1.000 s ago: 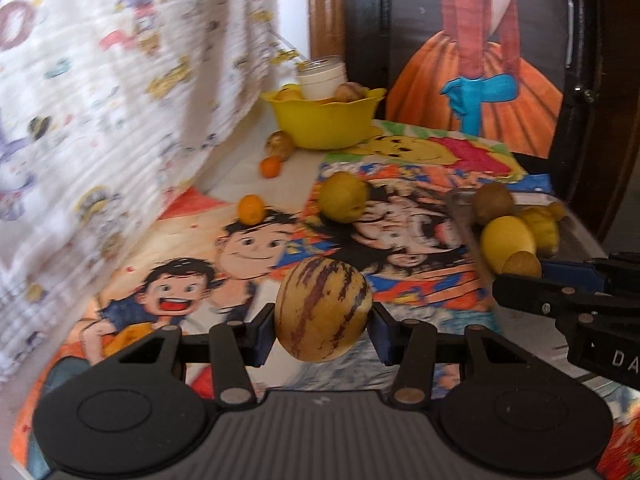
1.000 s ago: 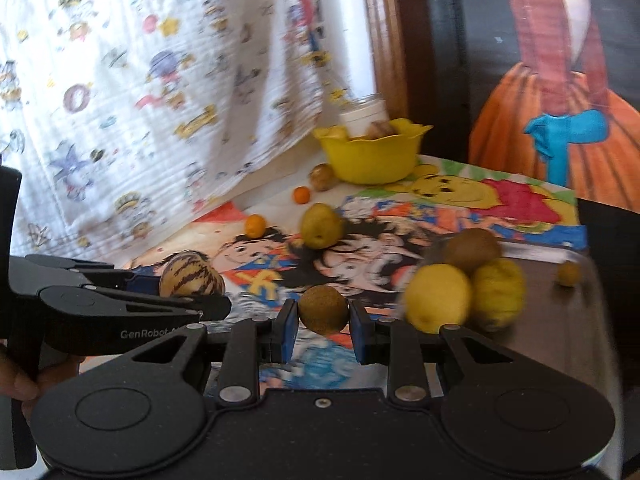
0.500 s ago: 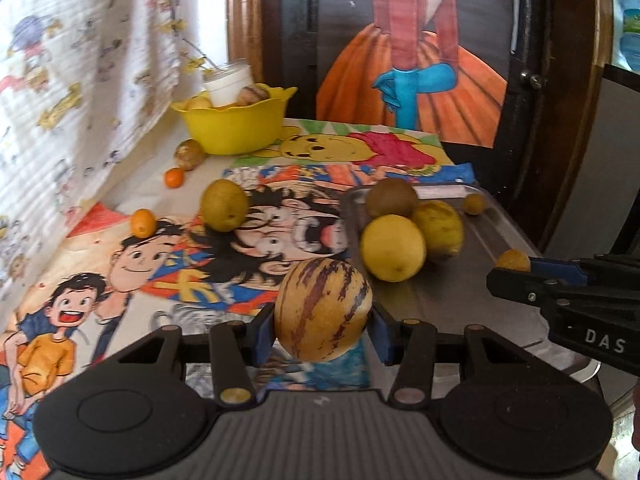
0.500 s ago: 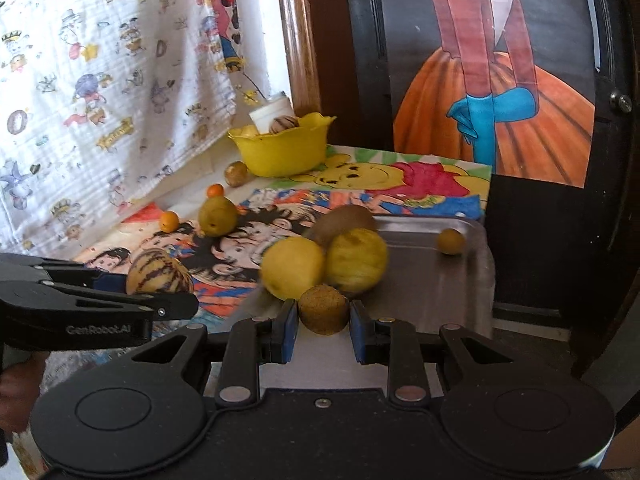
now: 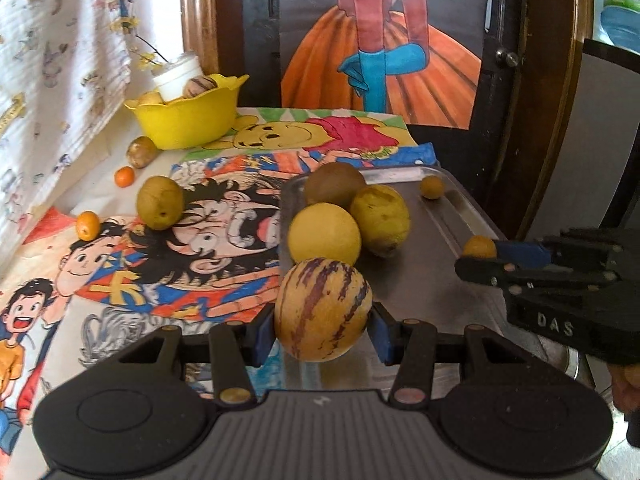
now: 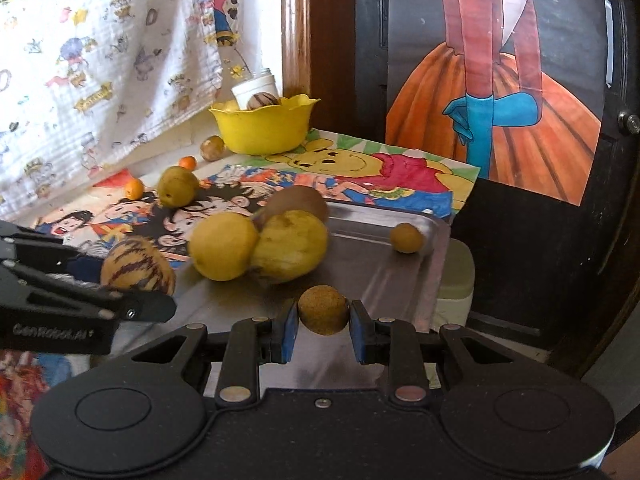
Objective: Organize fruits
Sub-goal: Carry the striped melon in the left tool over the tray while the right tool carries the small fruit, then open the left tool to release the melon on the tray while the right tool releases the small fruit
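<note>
My left gripper (image 5: 322, 320) is shut on a yellow melon with purple stripes (image 5: 323, 309), held above the near left corner of the metal tray (image 5: 448, 248). My right gripper (image 6: 323, 315) is shut on a small round brown fruit (image 6: 322, 309) over the tray's (image 6: 372, 276) near part. On the tray lie two yellow fruits (image 5: 325, 234) (image 5: 380, 216), a brown kiwi-like fruit (image 5: 335, 184) and a small tan ball-shaped fruit (image 5: 431, 187). The right gripper (image 5: 480, 258) shows at the right of the left wrist view, the left gripper (image 6: 136, 280) at the left of the right wrist view.
A yellow bowl (image 5: 188, 118) with fruit and a white jar stands at the back left. Loose on the cartoon-print cloth (image 5: 120, 264) lie a green-yellow fruit (image 5: 160, 201), two small oranges (image 5: 88, 225) (image 5: 124, 177) and a brown fruit (image 5: 141, 152). A dark door stands behind the table.
Both grippers have swung right with their fruits, from over the cartoon cloth to over the metal tray. The tray's fruits now sit closer and more central in both views.
</note>
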`<state>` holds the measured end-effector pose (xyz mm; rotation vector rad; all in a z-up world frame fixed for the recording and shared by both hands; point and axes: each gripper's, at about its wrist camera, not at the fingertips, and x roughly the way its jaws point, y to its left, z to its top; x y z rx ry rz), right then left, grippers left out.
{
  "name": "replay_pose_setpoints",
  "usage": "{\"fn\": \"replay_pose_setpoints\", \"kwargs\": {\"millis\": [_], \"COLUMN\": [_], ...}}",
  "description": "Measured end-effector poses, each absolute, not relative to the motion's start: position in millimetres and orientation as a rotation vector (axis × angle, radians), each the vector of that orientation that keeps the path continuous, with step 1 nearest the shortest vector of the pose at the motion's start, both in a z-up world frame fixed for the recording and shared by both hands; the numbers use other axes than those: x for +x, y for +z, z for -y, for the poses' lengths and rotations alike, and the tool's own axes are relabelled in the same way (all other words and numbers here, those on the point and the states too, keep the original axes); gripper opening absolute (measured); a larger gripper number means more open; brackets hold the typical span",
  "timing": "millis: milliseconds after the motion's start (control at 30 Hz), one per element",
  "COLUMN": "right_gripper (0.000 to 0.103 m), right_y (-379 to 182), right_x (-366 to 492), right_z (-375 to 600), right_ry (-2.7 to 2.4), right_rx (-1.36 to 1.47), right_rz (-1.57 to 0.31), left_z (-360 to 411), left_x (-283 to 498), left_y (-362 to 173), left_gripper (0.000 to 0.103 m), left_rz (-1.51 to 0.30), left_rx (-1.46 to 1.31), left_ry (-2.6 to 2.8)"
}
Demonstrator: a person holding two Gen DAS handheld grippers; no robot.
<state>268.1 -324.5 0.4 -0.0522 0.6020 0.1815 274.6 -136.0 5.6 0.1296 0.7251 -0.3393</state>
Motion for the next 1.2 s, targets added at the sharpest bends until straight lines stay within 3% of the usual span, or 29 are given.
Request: {"fn": "replay_pose_setpoints", "kwargs": {"millis": [833, 1067, 1200], "right_gripper": [0.030, 0.033, 0.039], "right_y": [-18.1, -13.9, -4.0], "right_x": [306.7, 300.1, 286.5], "right_z": [339.0, 340.3, 340.3], "right_ry": [0.154, 0.151, 0.143], "right_rx": [-0.049, -0.049, -0.046], "right_rz": [-0.621, -0.615, -0.599], "left_z": [158.6, 156.8, 153.1], "left_x": [297.7, 295.6, 288.2], "left_y": [-14.6, -12.3, -4.9], "left_gripper": [0.053, 0.055, 0.061], "left_rz": [-0.749, -0.758, -0.729], "left_rx": [0.138, 0.132, 0.139], "left_ry": [-0.374, -0.369, -0.359]}}
